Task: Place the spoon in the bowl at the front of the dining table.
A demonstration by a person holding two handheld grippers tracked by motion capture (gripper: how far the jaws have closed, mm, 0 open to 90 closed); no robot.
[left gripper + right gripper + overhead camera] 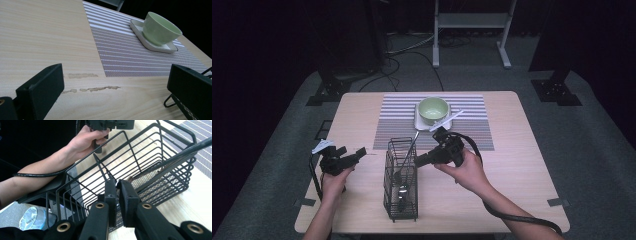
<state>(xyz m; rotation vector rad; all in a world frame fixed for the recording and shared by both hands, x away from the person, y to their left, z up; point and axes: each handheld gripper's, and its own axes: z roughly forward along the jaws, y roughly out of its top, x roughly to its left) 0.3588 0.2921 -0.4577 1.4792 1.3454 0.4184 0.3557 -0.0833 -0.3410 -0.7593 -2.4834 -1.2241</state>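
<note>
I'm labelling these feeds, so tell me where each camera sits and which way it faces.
High view: above the person's side, looking forward and down at the table; both forearms, left gripper and right gripper show.
Left gripper view: on the left gripper, low over the table, facing the mat and bowl; open jaws show.
Right gripper view: on the right gripper, facing the basket; closed jaws and left hand show.
Shared: high and left views both show the bowl.

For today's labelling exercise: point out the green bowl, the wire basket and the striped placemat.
green bowl (pixel 433 109), high view, inside of the bowl.
wire basket (pixel 389 172), high view, left wall.
striped placemat (pixel 120 52), left gripper view, bare stripes.
</note>
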